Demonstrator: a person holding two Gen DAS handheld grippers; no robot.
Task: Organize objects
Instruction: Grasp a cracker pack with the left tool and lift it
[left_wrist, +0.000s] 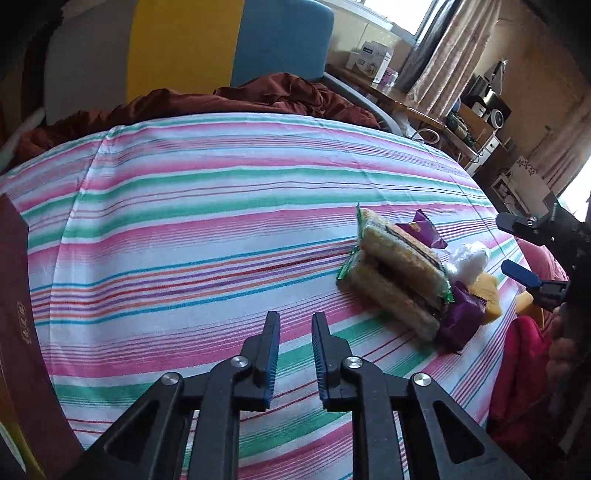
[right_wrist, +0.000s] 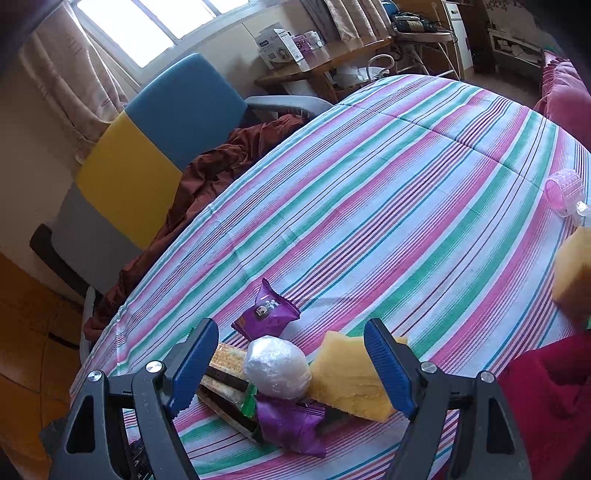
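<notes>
- The snacks lay heaped together on the striped cloth (left_wrist: 207, 206) that covered the surface, and the white wrapped ball (right_wrist: 277, 367) sat at the middle of the heap.
- Against the ball's one side leaned a yellow sponge wedge (right_wrist: 347, 380); against the other side lay the green-edged wafer packs (left_wrist: 399, 273), stacked one on another.
- One purple candy packet (right_wrist: 267, 314) rested just beyond the ball, toward the striped chair; a second purple packet (right_wrist: 291, 424) lay crumpled under the ball's near side.
- The right gripper (right_wrist: 291, 362) hovered over the heap with its blue fingers (right_wrist: 391, 373) spread wide, the ball and the wedge showing between them (whether any finger touched them could not be told).
- The left gripper (left_wrist: 295, 332) hung well away from the ball, above bare cloth, its fingers nearly together with a narrow gap and nothing between them.
- A pink ribbed roller (right_wrist: 565, 192) lay far from the ball, near the cloth's edge, and a second yellow sponge (right_wrist: 572, 273) showed blurred at that same side.
- A rust-brown cloth (right_wrist: 207, 173) was bunched on the striped chair (right_wrist: 162, 122) past the surface's far edge.
</notes>
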